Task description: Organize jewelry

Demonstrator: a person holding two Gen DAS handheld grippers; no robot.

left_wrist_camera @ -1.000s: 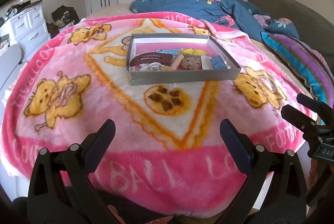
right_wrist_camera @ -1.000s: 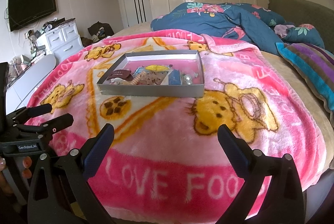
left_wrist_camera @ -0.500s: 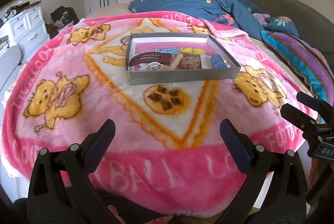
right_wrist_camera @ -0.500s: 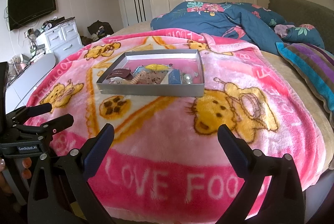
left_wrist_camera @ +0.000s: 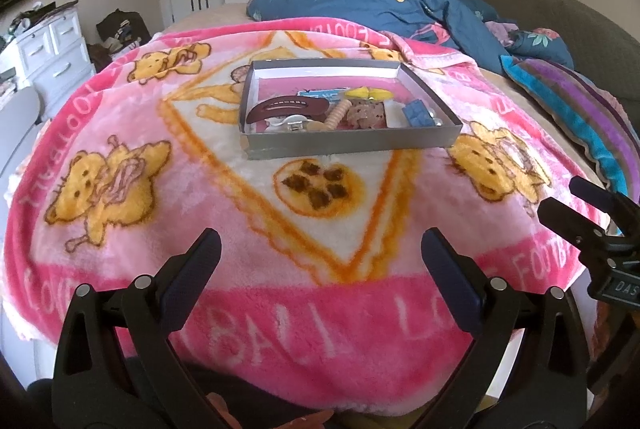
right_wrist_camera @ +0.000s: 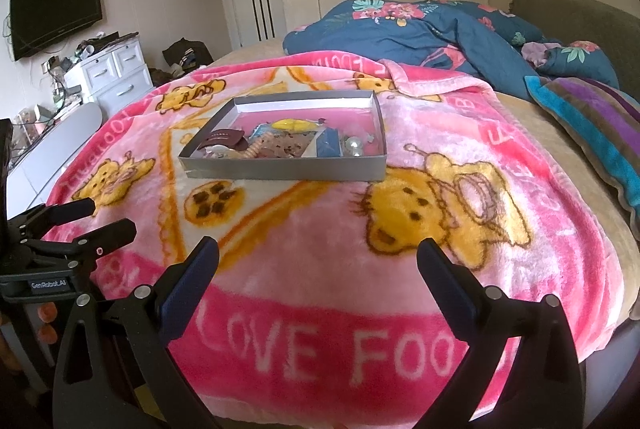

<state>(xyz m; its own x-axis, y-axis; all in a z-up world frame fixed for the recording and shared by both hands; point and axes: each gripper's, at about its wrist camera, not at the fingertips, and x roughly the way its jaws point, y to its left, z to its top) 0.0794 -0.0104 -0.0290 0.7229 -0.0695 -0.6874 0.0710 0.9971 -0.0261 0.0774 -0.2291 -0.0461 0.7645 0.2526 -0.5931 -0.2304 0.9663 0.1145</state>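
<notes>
A shallow grey tray (left_wrist_camera: 352, 145) sits on the pink blanket, also in the right wrist view (right_wrist_camera: 284, 169). In it lie a dark red hair clip (left_wrist_camera: 286, 107), a yellow piece (left_wrist_camera: 368, 93), a beige beaded piece (left_wrist_camera: 338, 113), a brown patterned piece (left_wrist_camera: 366, 113), a blue piece (left_wrist_camera: 418, 113) and silver beads (right_wrist_camera: 354, 145). My left gripper (left_wrist_camera: 320, 253) is open and empty, well short of the tray. My right gripper (right_wrist_camera: 318, 257) is open and empty, also short of the tray.
A pink bear-print blanket (left_wrist_camera: 120, 189) covers the bed. A blue floral duvet (left_wrist_camera: 380, 1) is bunched behind the tray. A striped pillow (left_wrist_camera: 580, 109) lies at the right. White drawers (right_wrist_camera: 116, 73) stand left of the bed.
The left wrist view has shifted slightly, so the tray sits a touch lower in its frame. Both grippers stay open.
</notes>
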